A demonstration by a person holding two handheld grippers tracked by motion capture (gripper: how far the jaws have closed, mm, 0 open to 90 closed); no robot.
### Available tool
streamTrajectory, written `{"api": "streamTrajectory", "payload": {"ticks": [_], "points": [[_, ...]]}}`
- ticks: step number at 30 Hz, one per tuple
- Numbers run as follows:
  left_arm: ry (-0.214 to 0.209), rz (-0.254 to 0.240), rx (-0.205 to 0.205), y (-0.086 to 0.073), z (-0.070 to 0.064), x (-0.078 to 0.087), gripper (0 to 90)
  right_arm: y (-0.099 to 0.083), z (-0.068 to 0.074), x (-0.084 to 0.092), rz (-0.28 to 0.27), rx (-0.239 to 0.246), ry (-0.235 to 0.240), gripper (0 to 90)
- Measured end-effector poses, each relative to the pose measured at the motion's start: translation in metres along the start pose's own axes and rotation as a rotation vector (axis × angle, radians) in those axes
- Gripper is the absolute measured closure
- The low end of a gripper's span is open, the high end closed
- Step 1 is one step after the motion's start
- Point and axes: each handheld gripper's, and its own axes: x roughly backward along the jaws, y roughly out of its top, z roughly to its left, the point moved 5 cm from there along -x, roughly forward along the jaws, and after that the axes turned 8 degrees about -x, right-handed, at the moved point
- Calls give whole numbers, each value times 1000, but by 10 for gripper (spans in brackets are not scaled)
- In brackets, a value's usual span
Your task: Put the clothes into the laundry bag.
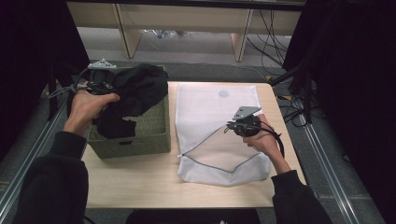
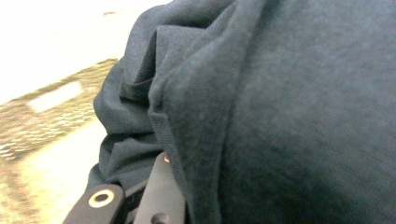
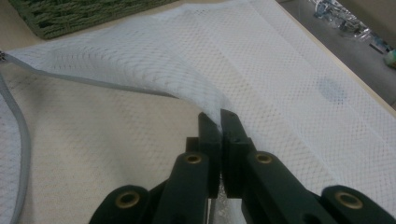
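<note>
A dark garment hangs half out of the green woven basket at the table's left. My left gripper is shut on the garment's upper part and holds it above the basket; in the left gripper view the dark cloth covers the jaws. A white mesh laundry bag lies flat on the table's right half, its grey-zippered mouth open toward the front. My right gripper is shut on the bag's upper layer and lifts that edge off the lower layer.
The wooden table has bare top in front of the basket and the bag. Black curtains stand at both sides. Cables and a wooden frame are on the floor beyond the table's far edge.
</note>
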Motion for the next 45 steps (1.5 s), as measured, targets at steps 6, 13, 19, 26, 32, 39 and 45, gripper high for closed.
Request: {"api": "streamTrajectory", "payload": {"ticks": [6,13,19,26,32,39,45], "points": [[-87,-22,-4,9,-38,7,766,1,-1,1,-6,-7,-4,897],[-159,-34,-29,13,-78,12,767,2,-1,3,-8,-13,-5,898],[-201,-56,-55,16,-105,16,768,3,-2,4,-11,-13,-11,898],[-253,-99,-78,27,-128,32,768,4,-4,4,-21,2,-3,898],[-299,-127,-112,40,-150,47,768,4,-4,6,-23,-9,-6,898],[-422,-116,-134,35,-193,36,768,5,-5,7,-30,-15,-10,898],[-508,-47,-140,12,-225,-3,766,6,-7,9,-40,-9,-6,898]]}}
